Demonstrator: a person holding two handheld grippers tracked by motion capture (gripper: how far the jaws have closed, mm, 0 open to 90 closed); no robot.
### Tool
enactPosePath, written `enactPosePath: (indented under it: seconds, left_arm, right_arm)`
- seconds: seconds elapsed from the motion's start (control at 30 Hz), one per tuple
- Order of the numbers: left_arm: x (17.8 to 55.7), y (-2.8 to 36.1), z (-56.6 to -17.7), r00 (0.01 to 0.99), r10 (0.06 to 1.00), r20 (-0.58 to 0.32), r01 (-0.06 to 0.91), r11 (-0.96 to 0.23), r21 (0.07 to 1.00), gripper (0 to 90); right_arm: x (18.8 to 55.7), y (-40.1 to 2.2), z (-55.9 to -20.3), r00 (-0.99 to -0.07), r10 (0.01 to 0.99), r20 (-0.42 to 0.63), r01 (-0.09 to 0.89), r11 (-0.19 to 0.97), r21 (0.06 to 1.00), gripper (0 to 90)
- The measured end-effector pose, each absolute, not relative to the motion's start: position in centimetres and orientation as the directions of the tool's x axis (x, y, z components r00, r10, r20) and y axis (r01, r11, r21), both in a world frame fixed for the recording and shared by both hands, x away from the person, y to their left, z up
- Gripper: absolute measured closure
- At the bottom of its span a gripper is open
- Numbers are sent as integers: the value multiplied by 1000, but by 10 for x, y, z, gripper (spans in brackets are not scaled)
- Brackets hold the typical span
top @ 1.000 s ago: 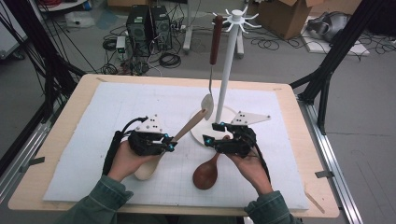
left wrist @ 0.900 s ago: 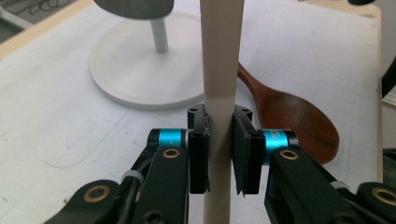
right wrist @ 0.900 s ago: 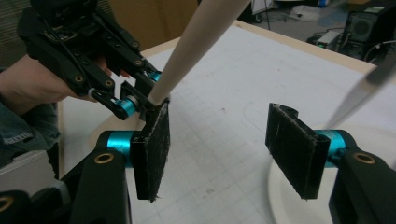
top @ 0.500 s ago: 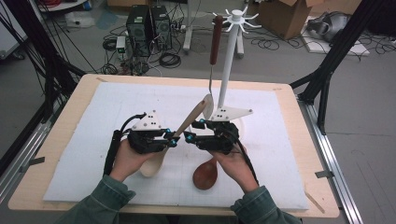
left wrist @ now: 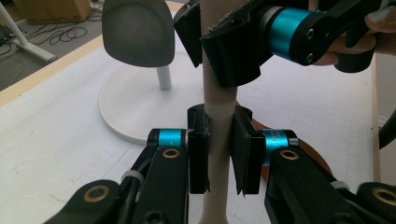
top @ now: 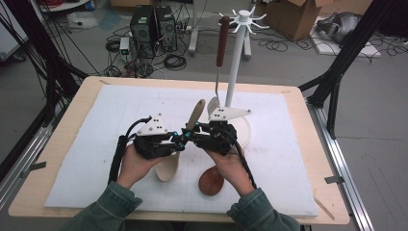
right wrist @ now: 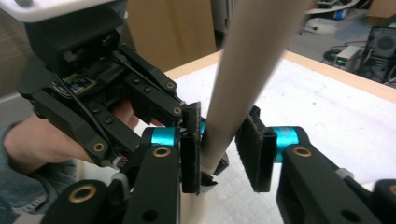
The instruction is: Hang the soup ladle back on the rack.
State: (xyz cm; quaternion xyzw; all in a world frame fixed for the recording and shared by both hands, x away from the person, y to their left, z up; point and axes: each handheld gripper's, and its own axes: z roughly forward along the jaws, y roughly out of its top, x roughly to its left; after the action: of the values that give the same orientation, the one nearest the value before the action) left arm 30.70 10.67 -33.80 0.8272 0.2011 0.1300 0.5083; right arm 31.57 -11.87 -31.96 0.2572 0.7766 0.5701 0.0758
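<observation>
A pale wooden spoon (top: pixel 168 168) rests its bowl on the white mat, handle (top: pixel 196 113) slanting up and away. My left gripper (top: pixel 179 143) is shut on the handle's lower part (left wrist: pixel 217 186). Just above it, my right gripper (top: pixel 188 137) has been closing its jaws around the same handle (right wrist: pixel 243 70), and its pads (right wrist: pixel 191 149) now press on the wood. In the left gripper view the right gripper (left wrist: pixel 210 42) clamps the handle directly above my left gripper (left wrist: pixel 219 154). In the right gripper view the left gripper's body (right wrist: pixel 93 93) sits just behind my right gripper (right wrist: pixel 219 149).
A dark brown spoon (top: pixel 210 180) lies on the mat under the right hand. A white hook stand (top: pixel 235 53) rises behind, its round base (left wrist: pixel 130 107) close by. A brown-handled metal spatula (top: pixel 221 43) hangs from it, blade (left wrist: pixel 135 28) low. Cables and boxes lie beyond the table.
My right gripper has moved left from above the brown spoon to the pale spoon's handle, and its jaws have closed around it. The left hand has stayed put.
</observation>
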Motion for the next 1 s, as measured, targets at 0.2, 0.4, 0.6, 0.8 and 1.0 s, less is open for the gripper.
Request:
enactPosePath:
  seconds: [0.2, 0.4, 0.6, 0.8, 1.0]
  left_arm:
    - [308, 109, -337, 890, 457, -2, 199, -383, 902, 775]
    - [308, 116, -336, 899, 437, -23, 198, -360, 912, 739]
    - [307, 132, -334, 900, 433, -43, 204, -334, 920, 640]
    - [305, 152, -334, 890, 453, -48, 209, -311, 927, 592]
    - [302, 171, -336, 880, 472, -54, 212, -290, 933, 549]
  right_arm:
    - [315, -116, -318, -858, 474, 196, 321, 198, 926, 750]
    - [318, -115, -314, -864, 454, 218, 336, 199, 921, 757]
    - [323, -121, -312, -871, 437, 226, 338, 199, 920, 760]
    - [327, -129, -303, -888, 410, 206, 314, 215, 925, 761]
    - [333, -140, -293, -899, 394, 189, 289, 212, 934, 761]
